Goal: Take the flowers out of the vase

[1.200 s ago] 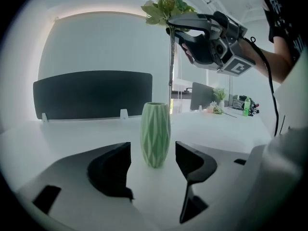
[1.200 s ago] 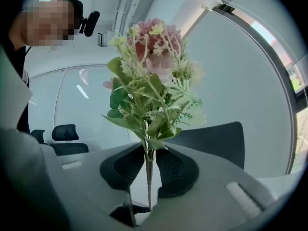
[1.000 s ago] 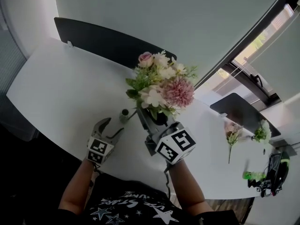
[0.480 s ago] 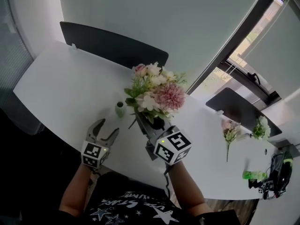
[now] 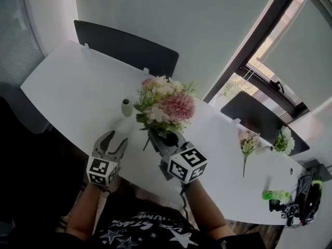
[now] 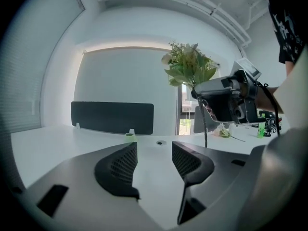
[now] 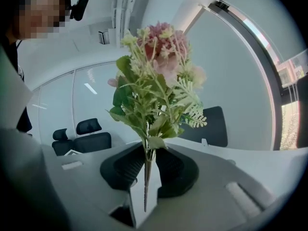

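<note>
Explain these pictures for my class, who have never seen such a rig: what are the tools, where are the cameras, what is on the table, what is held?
No robot: a person holds two hand tools, each with a claw; the marked cubes belong to the tools. One picture comes from a camera on the person's head, looking down; the other two from cameras riding on the tools, looking along the jaws. The right claw is shut on the stems of a flower bunch, held above the white table. The left claw is open and empty; its jaws have just closed a little. On the table stand a small green vase and, farther right, loose flowers.
</note>
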Motion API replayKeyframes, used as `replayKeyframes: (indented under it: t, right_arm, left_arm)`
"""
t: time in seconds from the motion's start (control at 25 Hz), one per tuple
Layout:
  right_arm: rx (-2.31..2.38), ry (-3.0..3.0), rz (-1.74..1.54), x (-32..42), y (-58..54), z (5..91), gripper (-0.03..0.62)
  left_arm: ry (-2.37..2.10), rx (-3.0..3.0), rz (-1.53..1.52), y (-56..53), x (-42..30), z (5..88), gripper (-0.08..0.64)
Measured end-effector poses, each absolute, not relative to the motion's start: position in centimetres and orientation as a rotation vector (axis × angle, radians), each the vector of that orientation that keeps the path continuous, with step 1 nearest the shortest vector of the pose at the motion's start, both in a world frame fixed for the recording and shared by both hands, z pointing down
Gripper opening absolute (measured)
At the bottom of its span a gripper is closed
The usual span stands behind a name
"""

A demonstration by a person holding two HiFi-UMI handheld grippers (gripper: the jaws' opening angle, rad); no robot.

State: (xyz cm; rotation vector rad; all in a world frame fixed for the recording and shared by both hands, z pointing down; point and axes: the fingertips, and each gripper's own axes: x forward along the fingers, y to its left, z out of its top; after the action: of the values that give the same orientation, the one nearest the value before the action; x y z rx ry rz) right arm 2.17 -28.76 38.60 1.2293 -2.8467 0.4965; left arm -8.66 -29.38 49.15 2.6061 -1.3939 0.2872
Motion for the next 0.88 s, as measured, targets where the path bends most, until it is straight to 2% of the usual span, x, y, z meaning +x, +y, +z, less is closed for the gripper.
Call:
replayKeyframes:
  t: [0.16,0.6,0.88]
  right_arm:
    - [1.170,-2.861,0.490,3.5,-24.1,39.4,0.066]
    - [0.999,-2.908,0.476,6.6,-14.8,39.4,0.066]
    - [0.953,-2.926,0.534,8.6,-11.7,39.6,0.066]
  left_arm:
    - [-1.427,2.583,0.264,-24.7,-6.9,49.4,0.201]
    - [-1.539,2.552,0.228,-15.3,-2.7,46.9,0.177]
    - [-1.633,2.518,0.197,-11.3,-1.5,43.7,0.049]
